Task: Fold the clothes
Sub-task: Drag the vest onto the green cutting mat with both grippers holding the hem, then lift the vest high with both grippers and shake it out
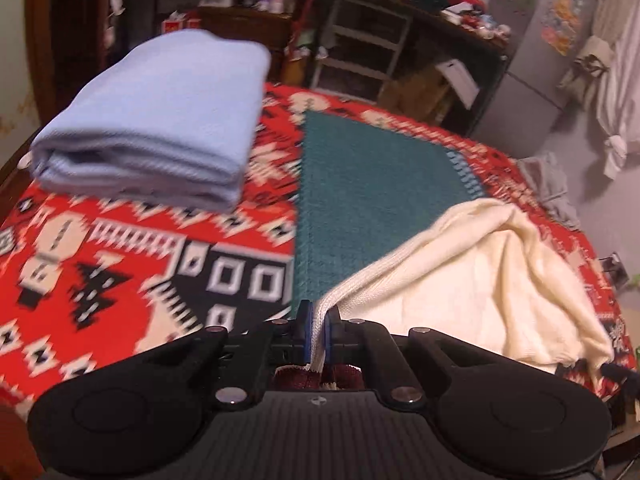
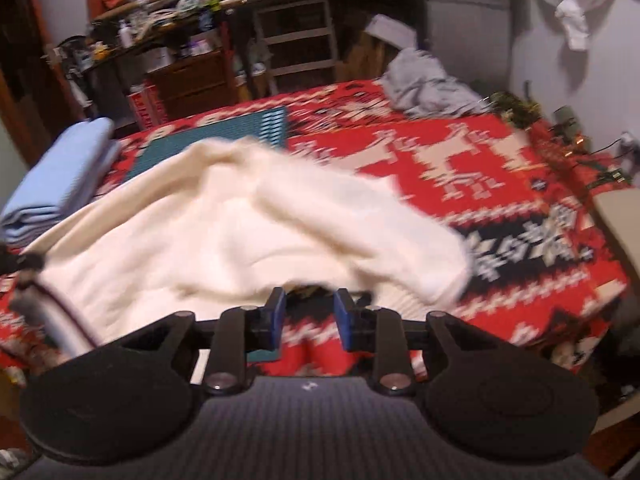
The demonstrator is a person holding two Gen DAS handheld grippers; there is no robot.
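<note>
No brand name or legible writing could be read in either view; the red boxes (image 2: 146, 106) beneath the far shelves carried print too blurred to make out.

In the left wrist view, a folded light blue garment (image 1: 160, 120) lay at 10 o'clock on the red patterned blanket (image 1: 120, 260). A teal mat (image 1: 360, 200) occupied the centre, at 12 o'clock. A cream sweater (image 1: 480, 280) lay crumpled at 3 o'clock, partly over the mat. The left claw (image 1: 319, 326) was closed almost fully, its blue pads (image 1: 307, 328) pinching the ribbed hem of the cream sweater, which ran from the pads up toward 2 o'clock.

In the right wrist view, the folded blue garment sat at 9 o'clock and the cream sweater spread across the centre. A grey garment (image 2: 424, 84) lay bunched at 1 o'clock on the far edge of the blanket. The right claw (image 2: 309, 314) stood partly open, nothing pinched between its pads; the sweater edge lay just beyond the fingertips.
</note>
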